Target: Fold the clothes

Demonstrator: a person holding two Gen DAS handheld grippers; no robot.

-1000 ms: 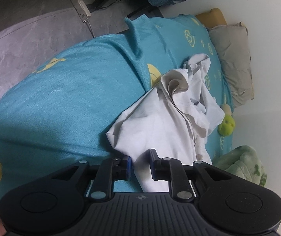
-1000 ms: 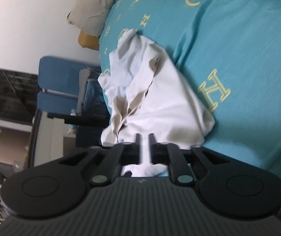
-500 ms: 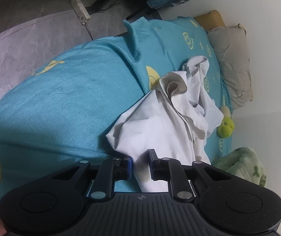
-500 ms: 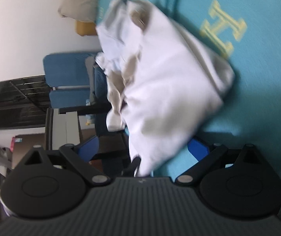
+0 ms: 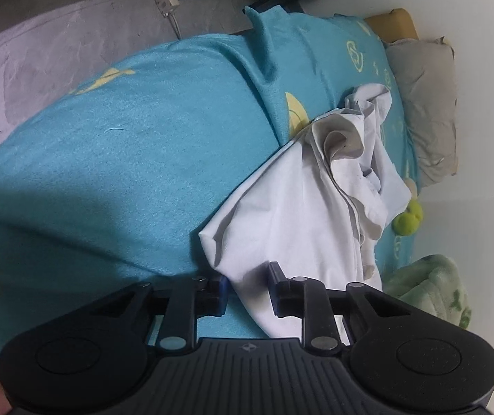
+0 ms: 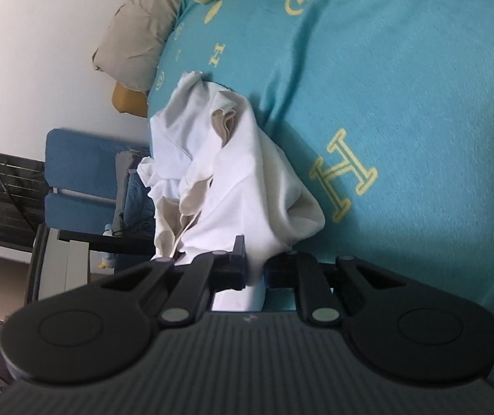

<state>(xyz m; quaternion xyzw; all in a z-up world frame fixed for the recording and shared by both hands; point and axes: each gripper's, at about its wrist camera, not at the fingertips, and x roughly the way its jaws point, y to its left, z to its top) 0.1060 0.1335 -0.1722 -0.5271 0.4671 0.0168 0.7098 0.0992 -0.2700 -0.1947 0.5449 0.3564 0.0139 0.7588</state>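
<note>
- The white garment (image 5: 302,214) lies crumpled on the bed (image 5: 136,145), on its turquoise cover with yellow letters, near the grey pillow (image 5: 427,103).
- It looks thin, soft and light; it will sag and wrinkle, so hems and corners are the best places to hold.
- The left hand-held gripper (image 5: 247,287) has its fingers spread around a bottom corner, with cloth between them.
- The right hand-held gripper (image 6: 255,266) seems to pinch another edge, though the contact is partly hidden.
</note>
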